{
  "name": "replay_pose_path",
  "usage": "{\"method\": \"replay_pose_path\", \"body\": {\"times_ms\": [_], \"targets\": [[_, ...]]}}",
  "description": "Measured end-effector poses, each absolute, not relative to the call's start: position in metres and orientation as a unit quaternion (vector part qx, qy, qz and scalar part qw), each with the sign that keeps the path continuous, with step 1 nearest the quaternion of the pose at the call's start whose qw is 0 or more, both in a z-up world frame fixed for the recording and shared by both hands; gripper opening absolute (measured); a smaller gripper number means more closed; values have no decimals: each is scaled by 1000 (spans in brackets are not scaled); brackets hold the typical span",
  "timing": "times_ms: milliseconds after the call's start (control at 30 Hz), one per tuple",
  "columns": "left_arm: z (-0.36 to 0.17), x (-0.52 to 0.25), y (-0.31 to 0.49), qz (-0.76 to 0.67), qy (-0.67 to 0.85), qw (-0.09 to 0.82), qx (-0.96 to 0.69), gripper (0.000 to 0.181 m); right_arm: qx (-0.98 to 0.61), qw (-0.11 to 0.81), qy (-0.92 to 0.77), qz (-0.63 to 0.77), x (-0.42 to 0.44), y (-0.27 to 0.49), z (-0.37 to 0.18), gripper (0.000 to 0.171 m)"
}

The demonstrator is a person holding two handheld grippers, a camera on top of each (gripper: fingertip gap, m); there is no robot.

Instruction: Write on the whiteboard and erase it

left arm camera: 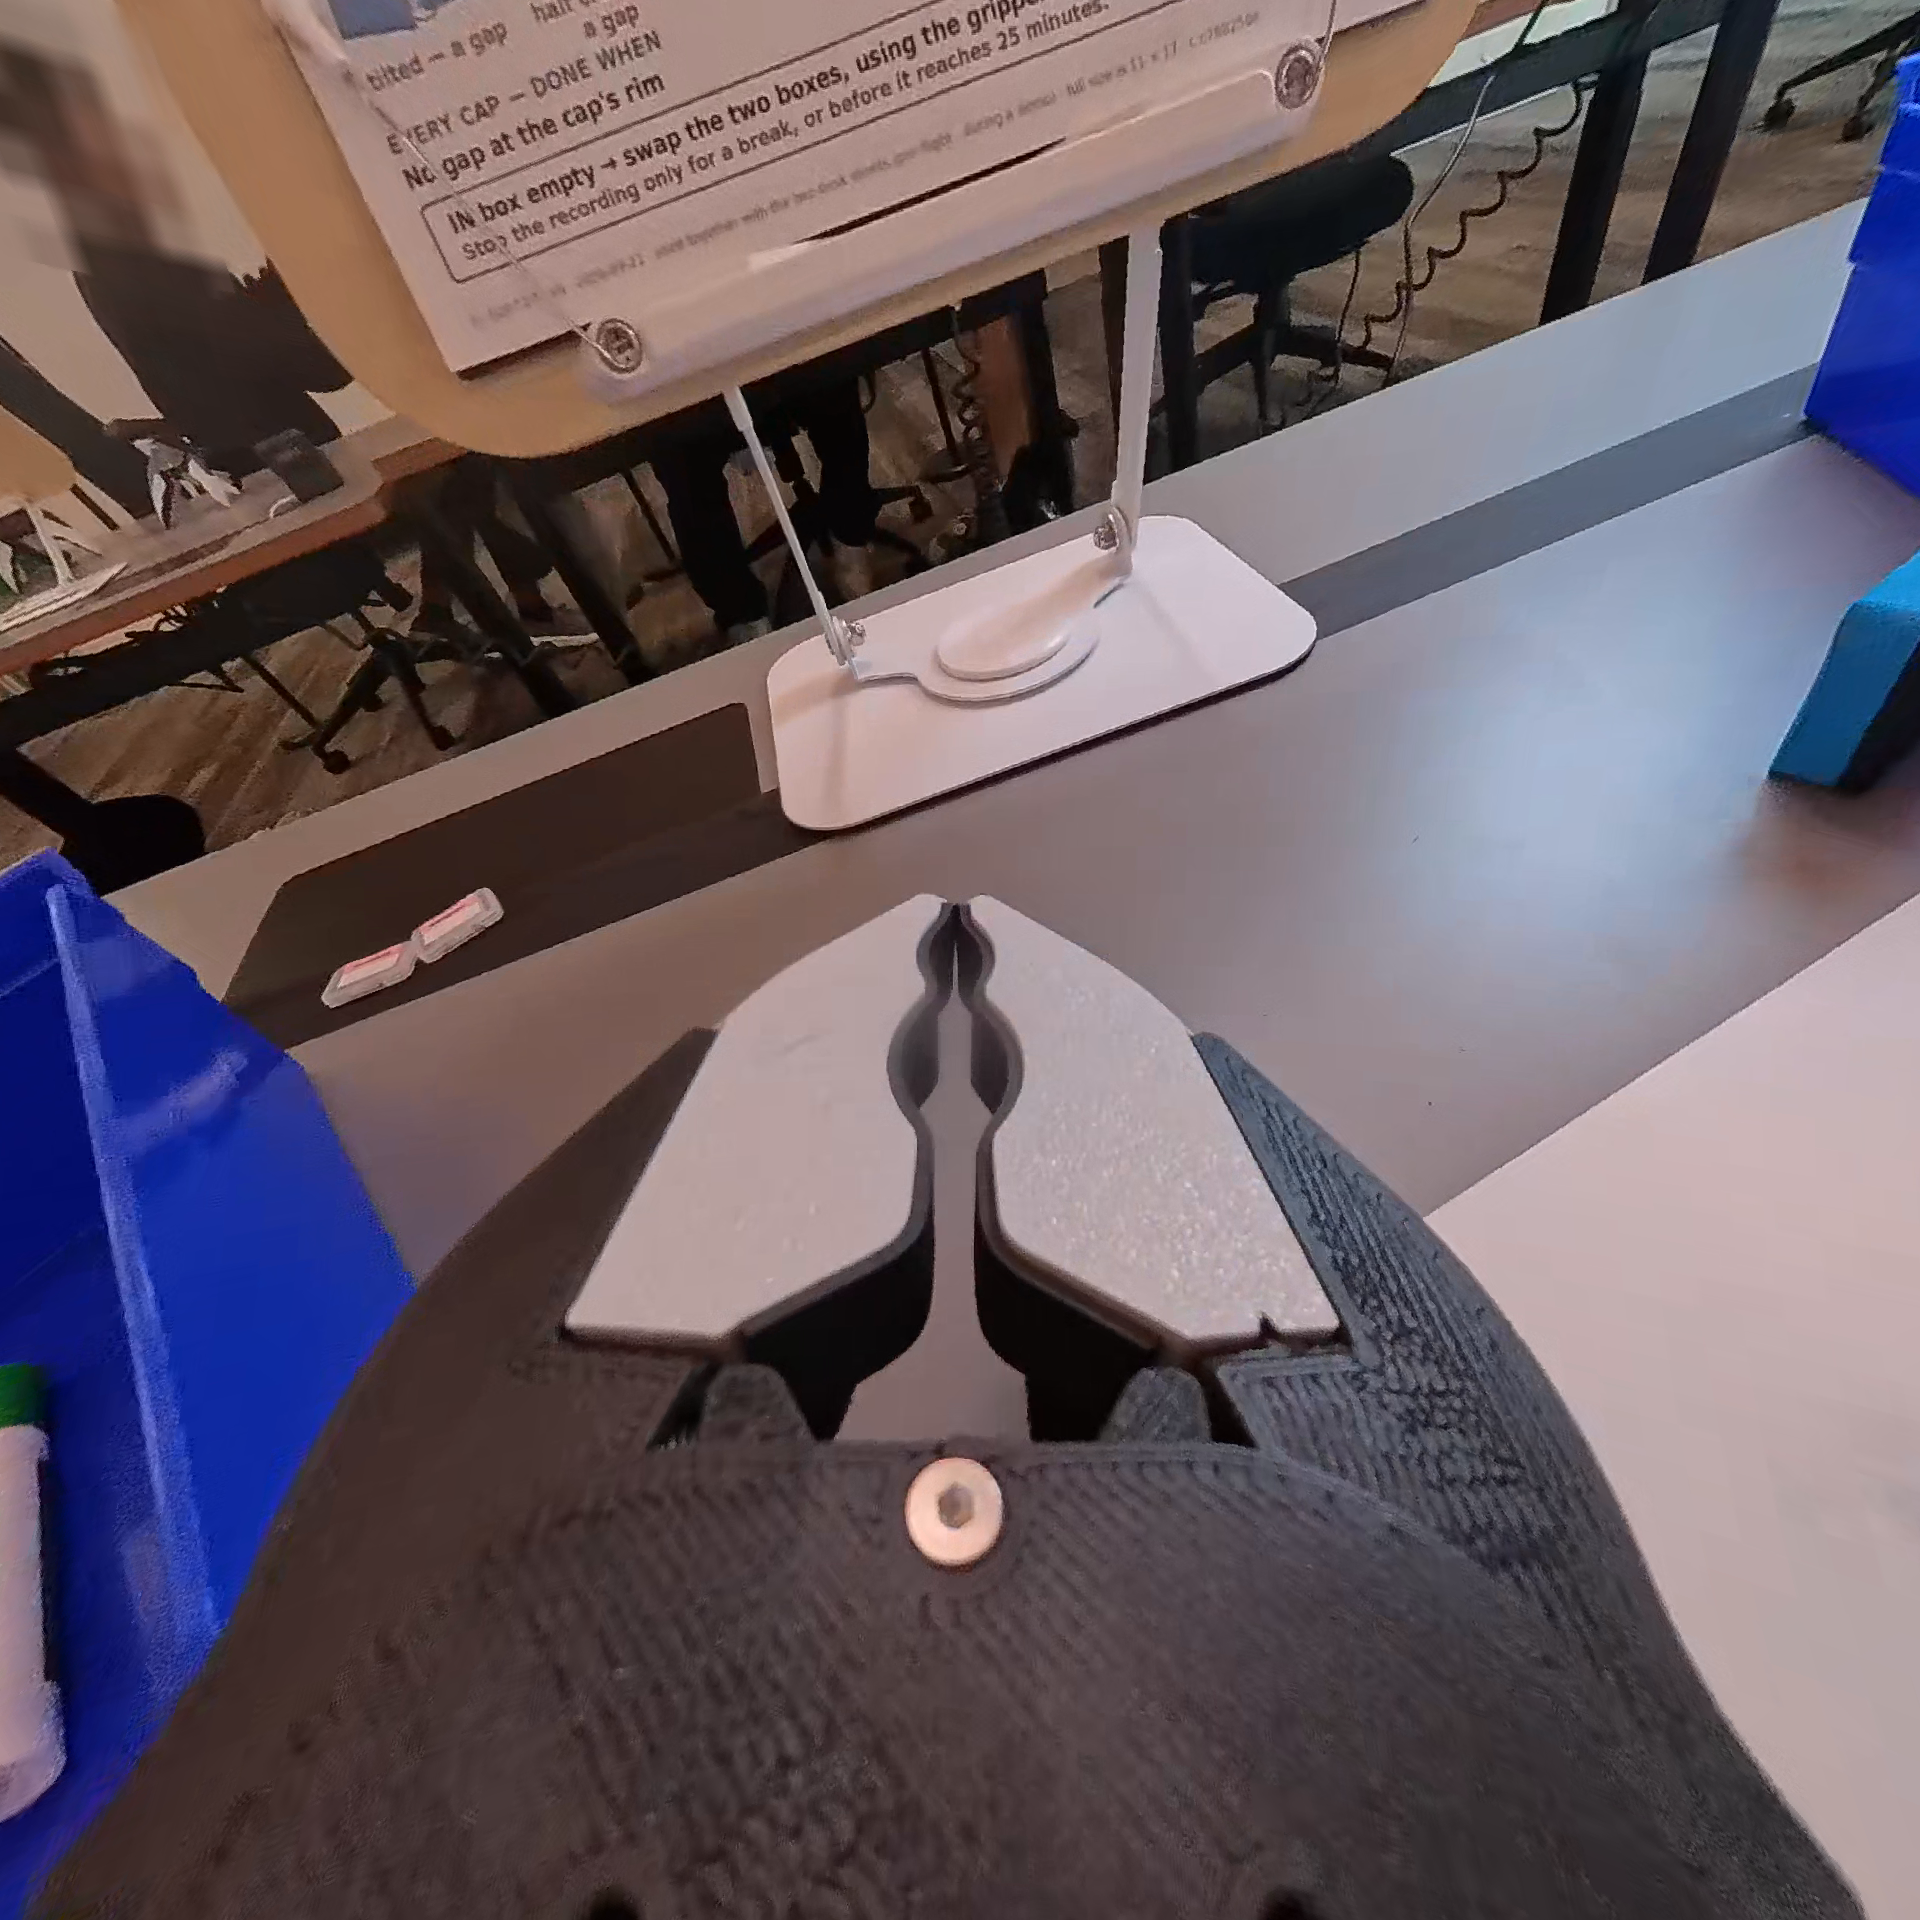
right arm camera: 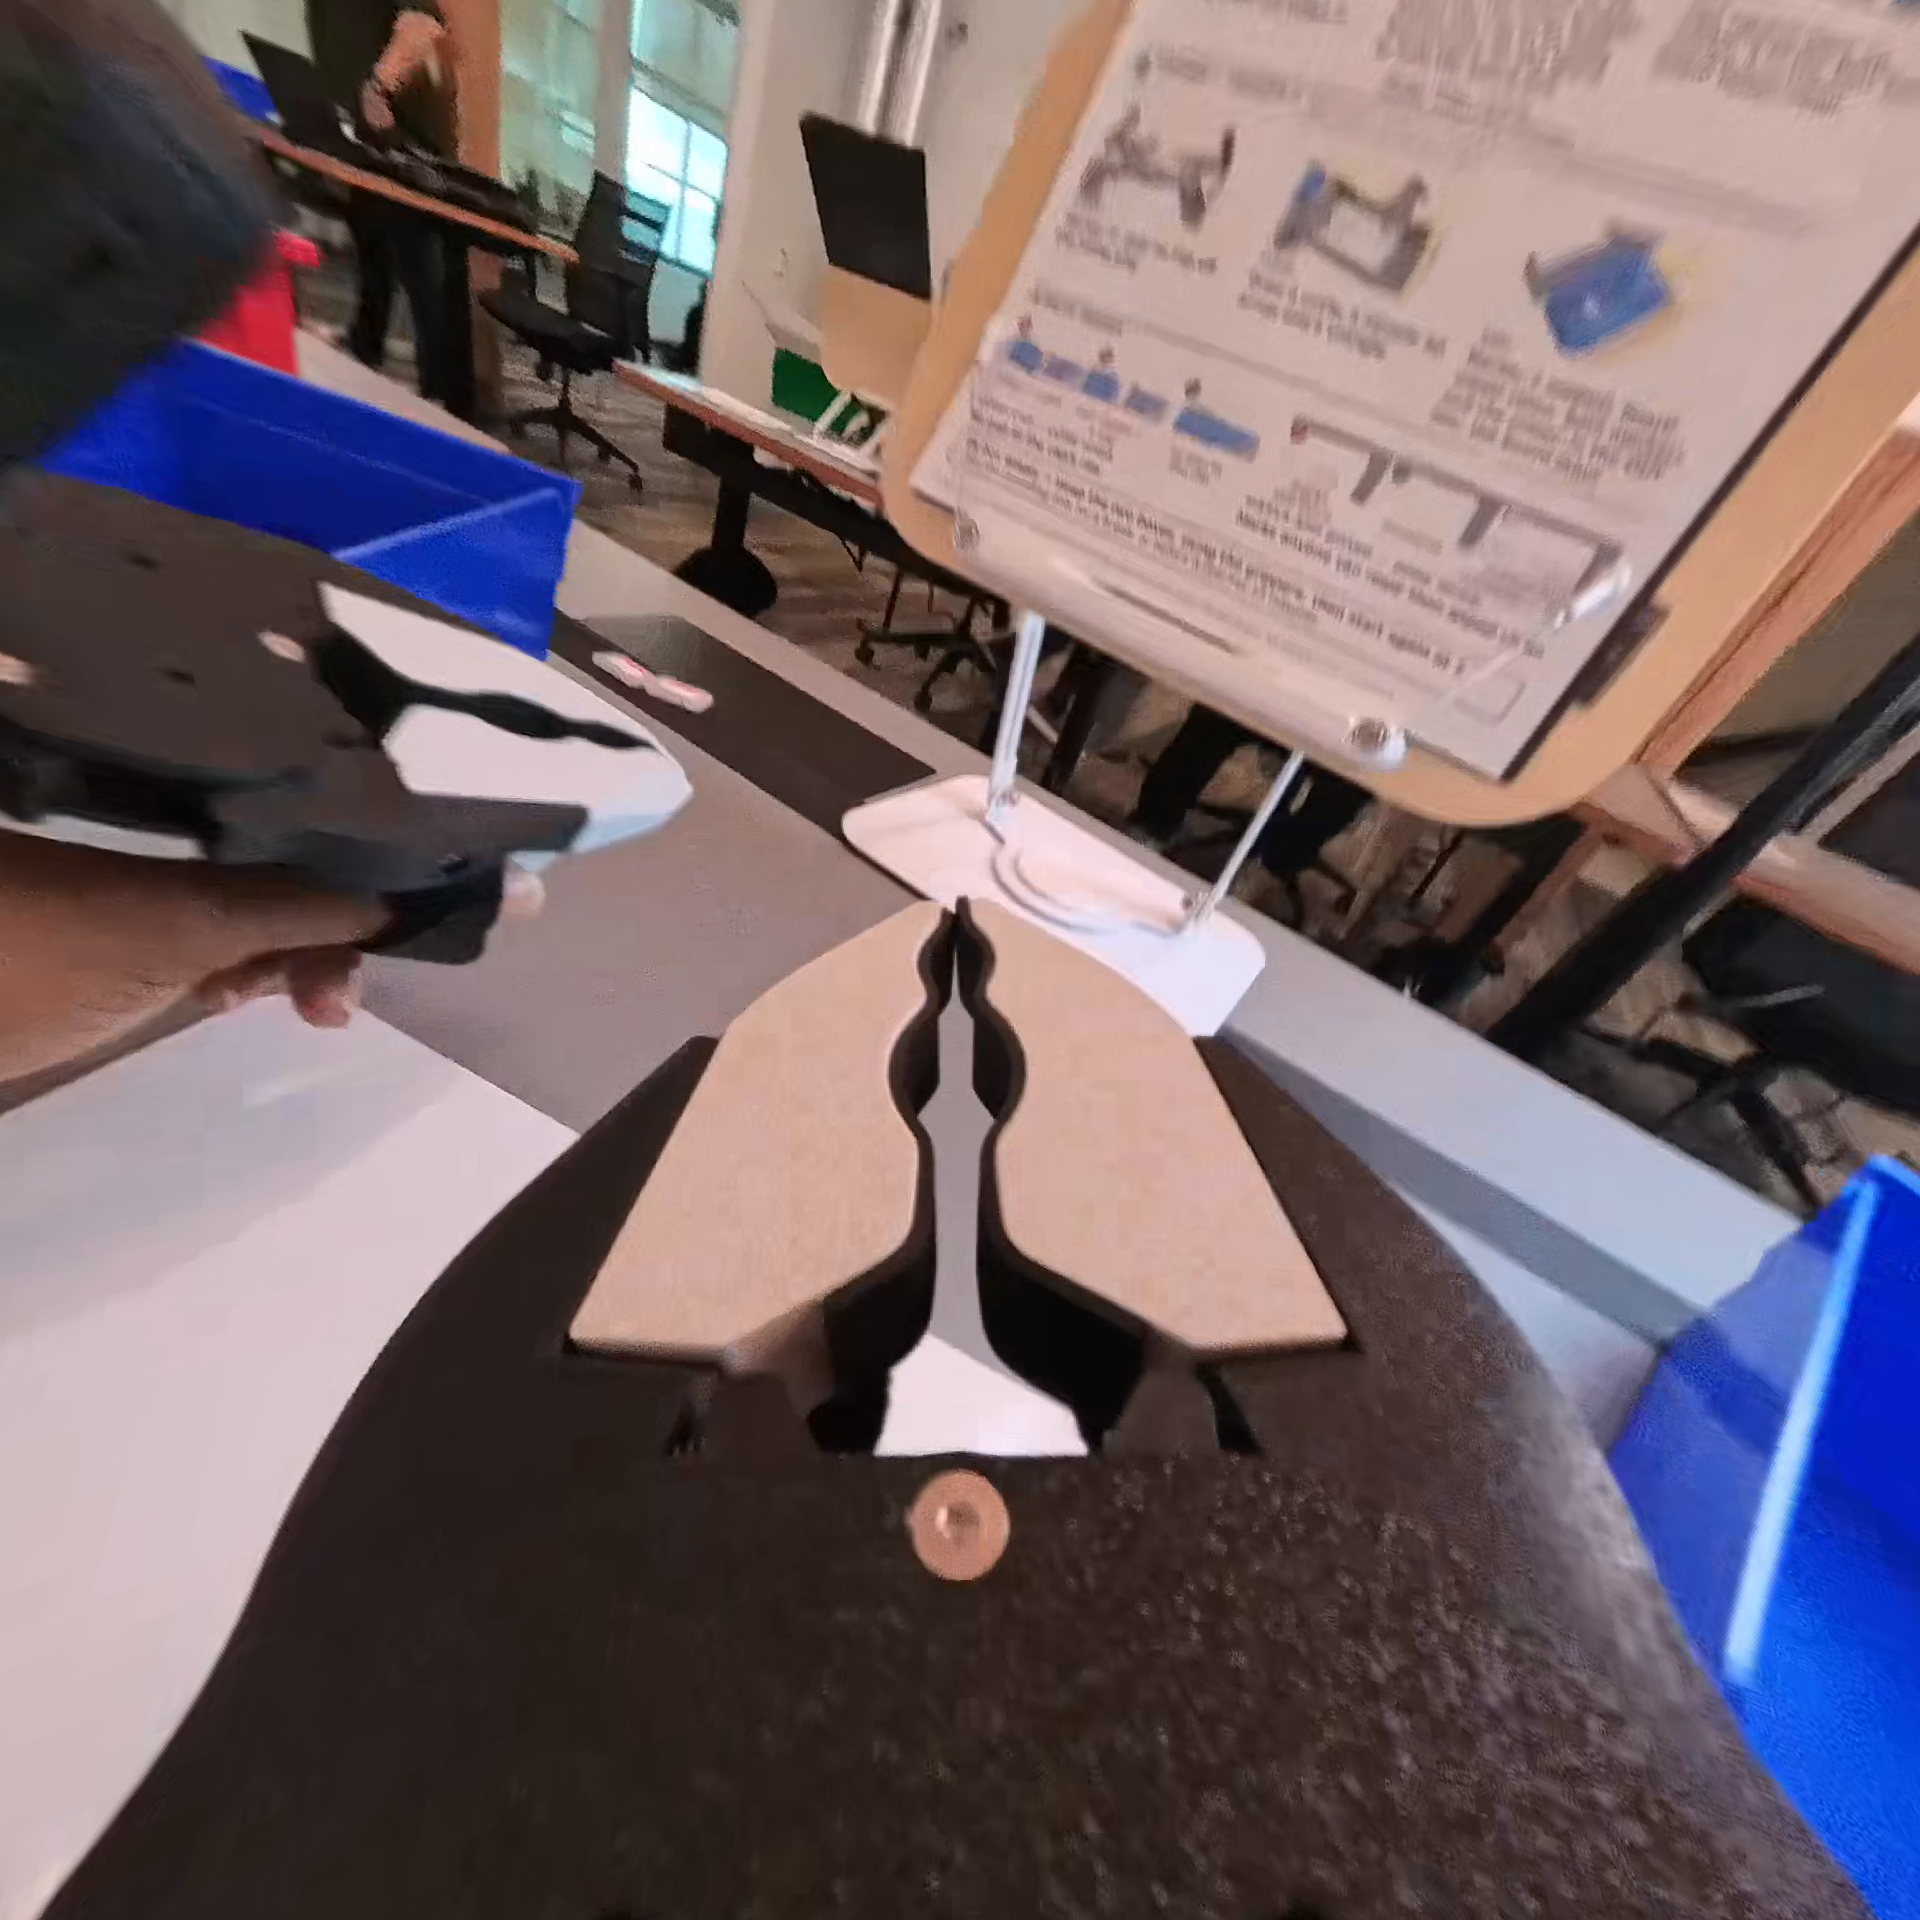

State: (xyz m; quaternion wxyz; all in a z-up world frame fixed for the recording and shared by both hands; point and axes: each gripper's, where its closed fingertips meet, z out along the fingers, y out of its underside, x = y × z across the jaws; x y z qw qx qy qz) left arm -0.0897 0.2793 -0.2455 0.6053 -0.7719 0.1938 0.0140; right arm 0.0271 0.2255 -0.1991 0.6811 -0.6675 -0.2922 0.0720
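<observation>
Whiteboard [left arm camera: 1714,1351] is seen flat on the grey tabletop [left arm camera: 1351,883], at lower right in the left wrist view and lower left [right arm camera: 208,1247] in the right wrist view. Its visible part is blank.

Blue eraser [left arm camera: 1860,696] is seen on the tabletop beyond the whiteboard, at the right edge of the left wrist view.

Left hand-held gripper [left arm camera: 958,912] is held above the tabletop, just left of the whiteboard edge; fingers [left arm camera: 790,1132] are pressed together at the tips, nothing pinched. It is also seen in the right wrist view [right arm camera: 665,769], gripped by a hand [right arm camera: 208,956] over the whiteboard's far edge.

Right hand-held gripper [right arm camera: 956,914] is held over the whiteboard; tips are closed together, nothing between them.

Blue bin [left arm camera: 156,1195] is placed at left, a white marker with green cap [left arm camera: 21,1558] inside it. A second blue bin [right arm camera: 1787,1455] is seen at right.

Stand [left arm camera: 1039,665] with white base sits at the tabletop's far side, carrying a printed sheet [left arm camera: 727,156]. Two small white-and-red tabs [left arm camera: 416,945] lie on a dark mat [left arm camera: 571,831] left of the base.
</observation>
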Motion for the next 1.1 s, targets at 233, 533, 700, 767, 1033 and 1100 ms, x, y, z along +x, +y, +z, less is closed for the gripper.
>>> {"method": "replay_pose_path", "body": {"times_ms": [233,533,700,767,1033,1100], "targets": [[-247,-81,266,-9,212,599,-772,0,-721,637,-233,143,46,239,-229,4],[-246,-94,271,-29,195,601,-774,1,-727,633,-235,129,44,232,-223,12],[-250,-92,272,-48,186,594,-781,4,-751,610,-220,125,54,237,-233,10],[-248,-88,271,-51,193,595,-779,0,-758,602,-219,121,58,240,-238,8],[-256,-67,268,-90,225,573,-783,0,-734,615,-255,134,47,234,-232,2],[-260,-66,268,-66,241,567,-785,0,-694,637,-296,157,29,218,-216,0]]}}
